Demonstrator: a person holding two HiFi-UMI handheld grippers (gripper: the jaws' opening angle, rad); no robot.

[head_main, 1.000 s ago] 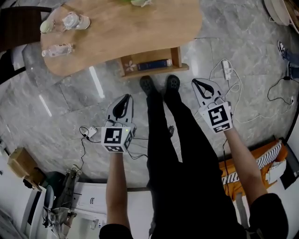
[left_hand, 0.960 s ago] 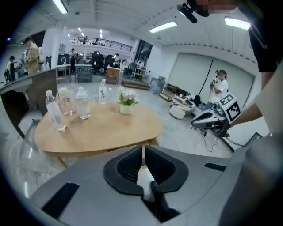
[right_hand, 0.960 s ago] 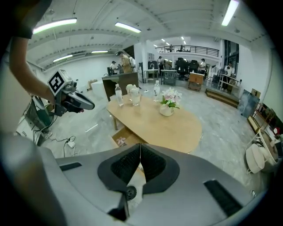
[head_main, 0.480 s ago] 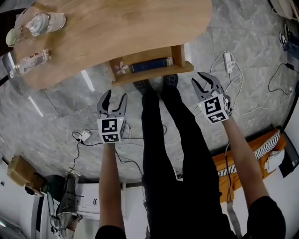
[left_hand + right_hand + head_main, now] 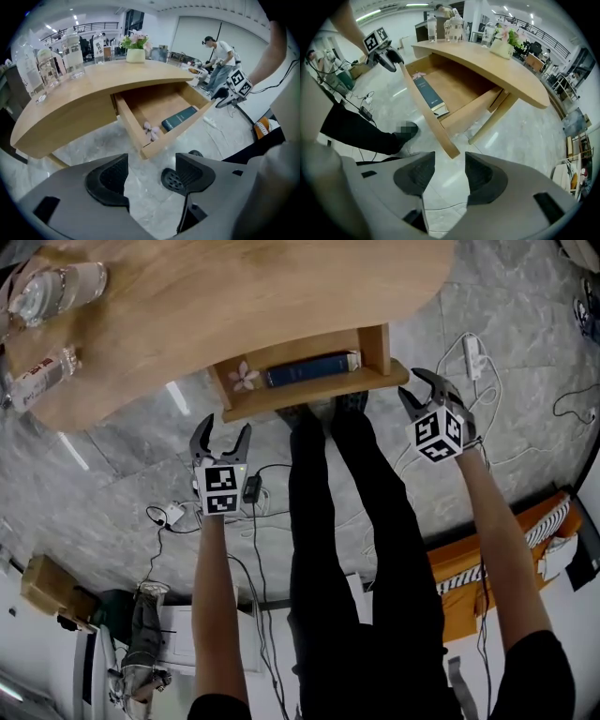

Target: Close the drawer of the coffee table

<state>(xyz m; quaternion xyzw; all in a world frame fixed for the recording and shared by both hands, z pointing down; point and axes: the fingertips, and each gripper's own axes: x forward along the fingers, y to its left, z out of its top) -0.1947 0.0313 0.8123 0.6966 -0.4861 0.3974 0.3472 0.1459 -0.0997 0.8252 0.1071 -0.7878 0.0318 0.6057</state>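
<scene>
The wooden coffee table (image 5: 234, 287) has its drawer (image 5: 309, 390) pulled out toward me. Inside lie a dark blue book (image 5: 309, 367) and a small pink flower (image 5: 246, 378). My left gripper (image 5: 225, 432) hangs below the drawer's left front corner, apart from it. My right gripper (image 5: 424, 390) is just off the right front corner. Both have just been opening and stand open with nothing between the jaws. In the left gripper view the left gripper (image 5: 147, 173) faces the drawer front (image 5: 176, 131). In the right gripper view the right gripper (image 5: 449, 171) faces the drawer front's end (image 5: 447, 147).
Plastic bottles (image 5: 56, 287) and a potted plant (image 5: 136, 49) stand on the tabletop. My legs and dark shoes (image 5: 347, 404) are right in front of the drawer. Cables and a power strip (image 5: 473, 352) lie on the marble floor. People stand in the background (image 5: 220, 61).
Both grippers have dropped toward the drawer's front corners, and their jaws went from shut to open. The table and drawer now sit closer in the head view.
</scene>
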